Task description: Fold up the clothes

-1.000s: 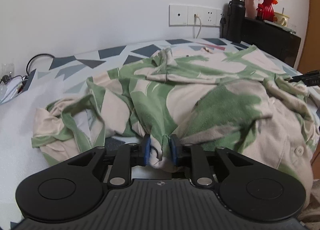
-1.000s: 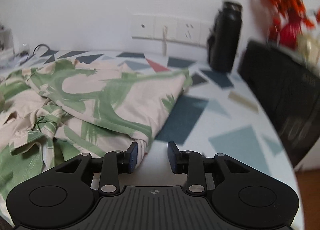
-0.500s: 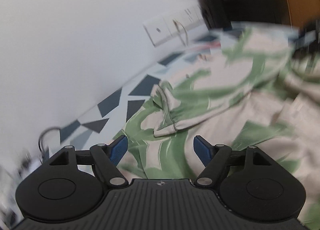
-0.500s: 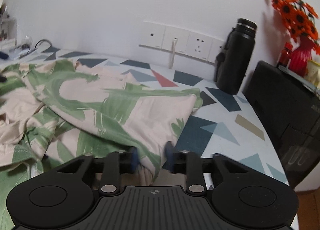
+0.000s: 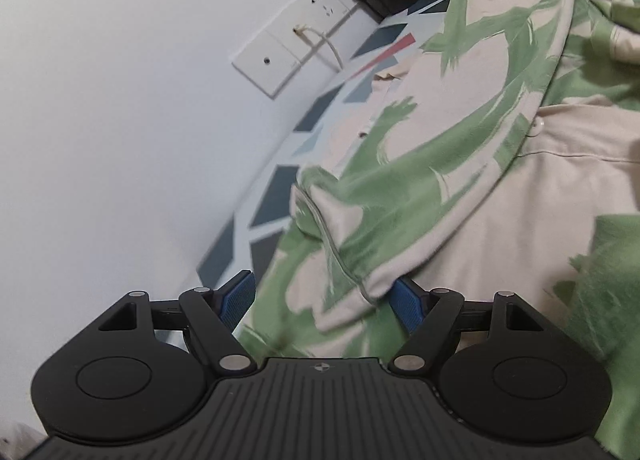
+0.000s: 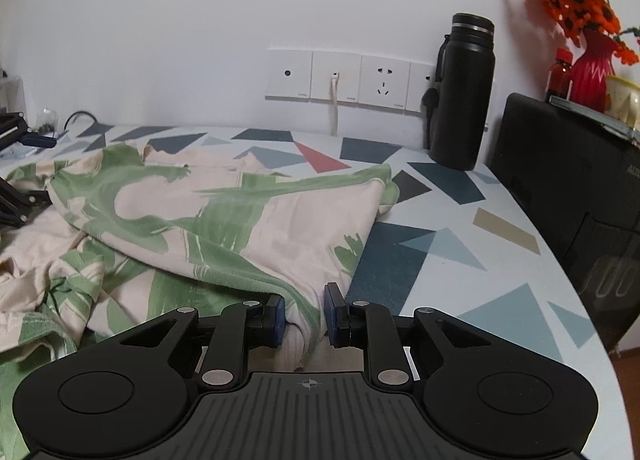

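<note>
Right gripper (image 6: pixel 305 316): lower centre of frame, jaws pinching a shirt (image 6: pixel 248 220) edge.
Left gripper (image 5: pixel 322 298): lower centre, jaws spread wide, hem between pads, not gripped.
Shirt: crumpled across patterned table (image 6: pixel 460 236), mid-frame.
Handling: judged light, limp, prone to bunching; take hems or corners.
Far: bottle (image 6: pixel 464 92), upper right.

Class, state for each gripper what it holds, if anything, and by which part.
Left gripper: open, holding nothing. Right gripper: closed on a bunched edge of the green-and-cream leaf-print shirt.
</note>
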